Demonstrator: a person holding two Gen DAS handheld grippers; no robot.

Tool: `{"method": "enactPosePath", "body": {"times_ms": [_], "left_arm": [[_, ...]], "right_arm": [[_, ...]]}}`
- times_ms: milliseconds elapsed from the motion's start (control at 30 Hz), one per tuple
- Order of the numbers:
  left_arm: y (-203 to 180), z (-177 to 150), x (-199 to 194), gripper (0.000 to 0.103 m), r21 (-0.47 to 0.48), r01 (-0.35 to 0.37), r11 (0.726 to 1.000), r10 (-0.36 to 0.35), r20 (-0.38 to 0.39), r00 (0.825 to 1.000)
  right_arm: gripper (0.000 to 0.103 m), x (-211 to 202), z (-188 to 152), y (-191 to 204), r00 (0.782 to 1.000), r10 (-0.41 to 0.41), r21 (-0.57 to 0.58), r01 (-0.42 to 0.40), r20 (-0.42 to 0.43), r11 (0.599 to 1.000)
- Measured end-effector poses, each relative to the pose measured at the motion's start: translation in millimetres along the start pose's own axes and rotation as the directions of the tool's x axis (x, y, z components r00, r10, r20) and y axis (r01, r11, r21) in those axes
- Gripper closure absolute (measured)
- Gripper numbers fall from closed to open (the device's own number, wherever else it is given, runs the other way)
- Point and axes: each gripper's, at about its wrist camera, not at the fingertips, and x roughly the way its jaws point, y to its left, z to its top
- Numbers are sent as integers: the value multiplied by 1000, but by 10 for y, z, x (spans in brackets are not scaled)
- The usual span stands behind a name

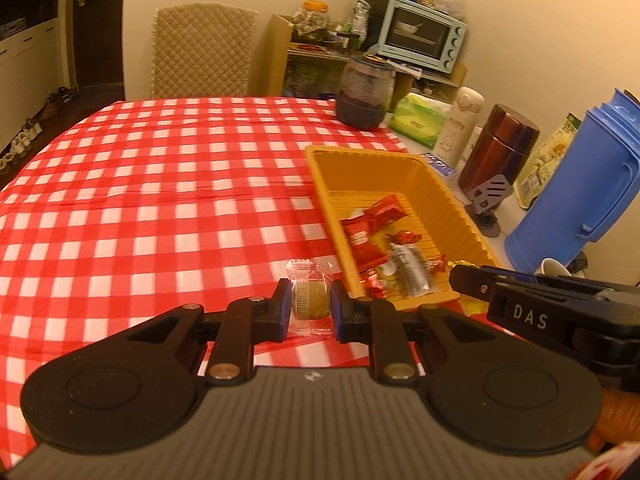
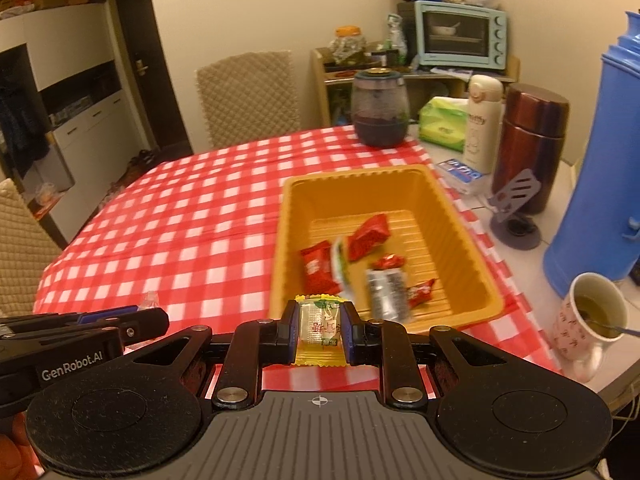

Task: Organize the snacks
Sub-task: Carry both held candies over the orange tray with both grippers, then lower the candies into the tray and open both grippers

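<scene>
Red-checked tablecloth [image 1: 160, 184] covers the table. Left wrist view: left gripper [image 1: 311, 304] is clamped on a clear-wrapped greenish snack [image 1: 310, 294], just beside the yellow basket [image 1: 452, 200]. Right wrist view: right gripper [image 2: 320, 326] is clamped on a yellow-edged snack packet [image 2: 320, 330] at the basket's near rim; red wrappers [image 2: 318, 268] lie inside.

Legible markings: "DAS" on the right gripper [image 1: 460, 276] body; "GenRobot.AI" on the left gripper [image 2: 160, 322] body; "miffy" on the white bottle [image 1: 458, 128]. Snack wrapper print unreadable.
</scene>
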Motion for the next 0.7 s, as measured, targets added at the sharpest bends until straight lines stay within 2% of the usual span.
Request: {"method": "enactPosePath", "body": {"times_ms": [700], "left_arm": [[-507,276,592,85,44,71,997,-70,-31,997]], "right_arm": [[81,316,270,-643,998,-61,16,61,-14,998]]}}
